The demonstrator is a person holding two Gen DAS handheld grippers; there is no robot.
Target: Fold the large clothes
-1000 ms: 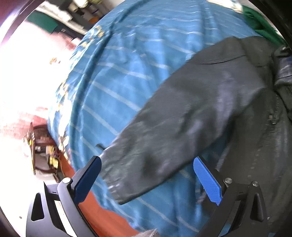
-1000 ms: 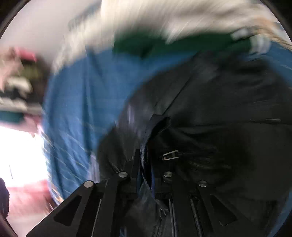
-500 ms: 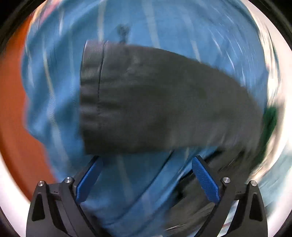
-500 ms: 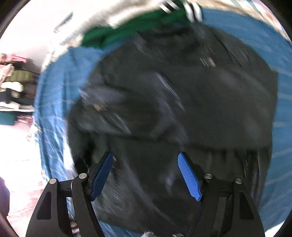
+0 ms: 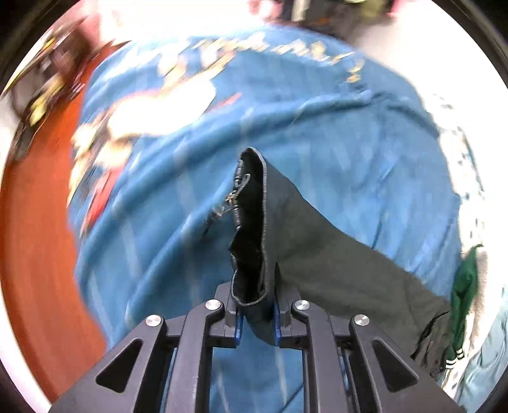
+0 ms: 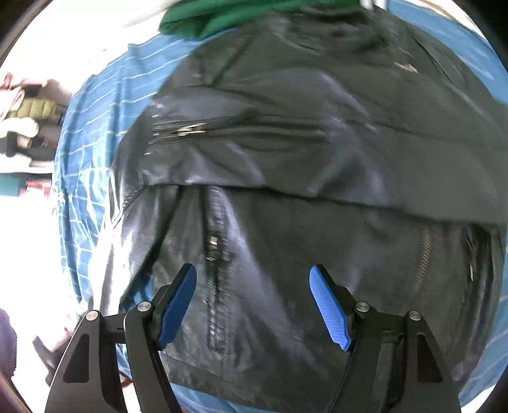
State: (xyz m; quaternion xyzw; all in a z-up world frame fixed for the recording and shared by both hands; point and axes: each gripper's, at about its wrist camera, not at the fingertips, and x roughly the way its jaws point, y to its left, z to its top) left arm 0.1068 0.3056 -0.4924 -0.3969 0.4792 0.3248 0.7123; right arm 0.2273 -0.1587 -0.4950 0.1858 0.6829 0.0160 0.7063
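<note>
A black leather jacket [image 6: 285, 165] lies on a blue striped bed cover [image 6: 85, 165], with one flap folded across its body. My right gripper [image 6: 254, 301] is open and empty, just above the jacket's lower front near a zipper [image 6: 212, 247]. My left gripper [image 5: 255, 317] is shut on the cuff end of the jacket's sleeve [image 5: 250, 228], which stands up from the jaws with its zipper showing. The rest of the sleeve [image 5: 349, 270] runs off to the right over the blue cover [image 5: 349, 152].
A green garment [image 6: 228, 16] lies at the far edge of the bed, also seen at the right in the left wrist view [image 5: 463, 292]. Orange-red floor [image 5: 38, 238] lies left of the bed. Shelves with stacked items [image 6: 25, 114] stand at the left.
My left gripper has closed on the sleeve cuff and lifted it. My right gripper has let go of the jacket, opened, and now hovers over its lower front.
</note>
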